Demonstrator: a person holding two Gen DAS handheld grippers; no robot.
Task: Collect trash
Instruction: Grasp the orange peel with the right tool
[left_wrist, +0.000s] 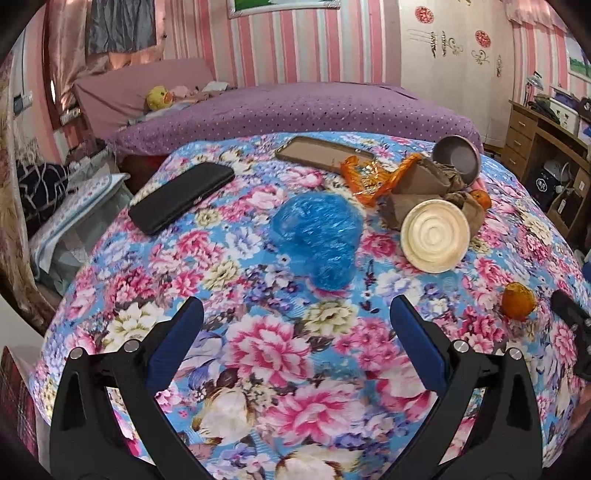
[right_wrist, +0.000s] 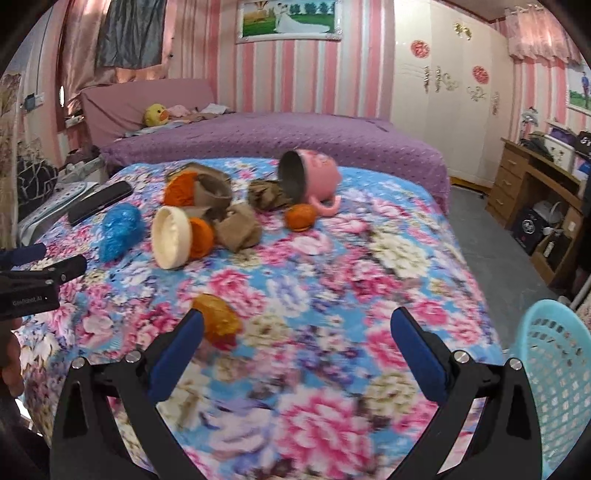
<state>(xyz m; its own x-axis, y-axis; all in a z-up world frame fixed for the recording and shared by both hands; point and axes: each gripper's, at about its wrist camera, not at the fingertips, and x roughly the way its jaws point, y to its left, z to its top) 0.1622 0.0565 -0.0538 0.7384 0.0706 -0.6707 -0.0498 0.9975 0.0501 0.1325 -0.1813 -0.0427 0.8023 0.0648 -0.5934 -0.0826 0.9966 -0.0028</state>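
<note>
Trash lies on a floral cloth (left_wrist: 258, 332): a crumpled blue plastic bag (left_wrist: 317, 232) (right_wrist: 120, 230), an orange wrapper (left_wrist: 369, 177), brown paper (left_wrist: 424, 184) (right_wrist: 236, 229), a cream lid (left_wrist: 436, 236) (right_wrist: 170, 236) and orange peels (left_wrist: 517, 301) (right_wrist: 218, 319). My left gripper (left_wrist: 295, 314) is open, just short of the blue bag. My right gripper (right_wrist: 295, 325) is open, its left finger beside a peel. A light blue basket (right_wrist: 557, 369) stands at the right edge.
A black phone (left_wrist: 181, 197) and a phone case (left_wrist: 321, 153) lie at the far left. A tipped pink pot (right_wrist: 310, 177) lies at the back. A purple bed (right_wrist: 295, 140) is behind, a wooden desk (right_wrist: 535, 192) to the right.
</note>
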